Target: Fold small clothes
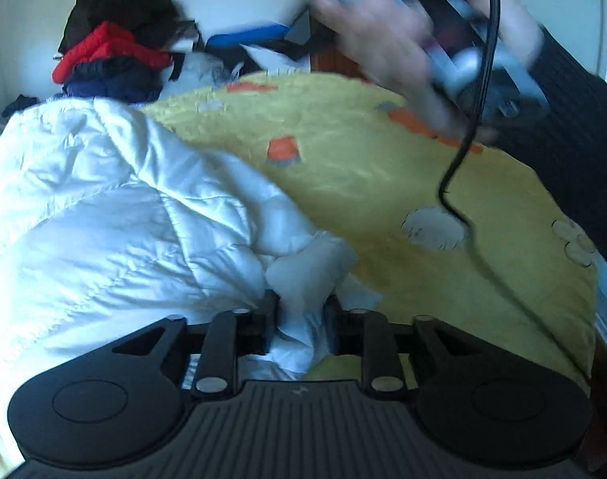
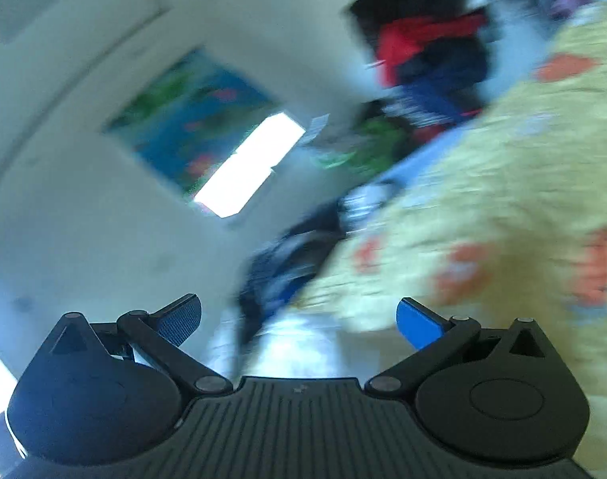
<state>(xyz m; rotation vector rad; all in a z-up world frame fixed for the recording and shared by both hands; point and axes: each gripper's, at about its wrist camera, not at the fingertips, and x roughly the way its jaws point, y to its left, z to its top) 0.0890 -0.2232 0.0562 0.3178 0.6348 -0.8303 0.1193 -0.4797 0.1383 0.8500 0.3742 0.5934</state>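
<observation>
Left wrist view. Your left gripper [image 1: 301, 311] has its fingers drawn in on a bunched fold of the white puffer jacket [image 1: 103, 207], the cloth pinched between them. The jacket lies on the yellow blanket [image 1: 383, 183] (printed with orange and grey patches), filling the left half of the view; its long axis runs from your fingers away toward the upper left, and the pinched end points back at the camera. Behind it sits a pile of clothes [image 1: 111, 52] in black, red and navy, against the wall. Your right hand [image 1: 403, 40], blurred, holds the right gripper up at the top right, well clear of the blanket, with a black cable [image 1: 463, 147] hanging down from it.

Right wrist view. The picture is heavily blurred and tilted. Your right gripper [image 2: 299, 319] has its fingers [image 2: 417, 321] spread wide, with nothing between them. The yellow blanket [image 2: 503, 199] fills the right side, and the pile of clothes [image 2: 427, 52] shows at top. On the wall hangs a colourful poster [image 2: 191, 115]. The jacket cannot be made out here.
</observation>
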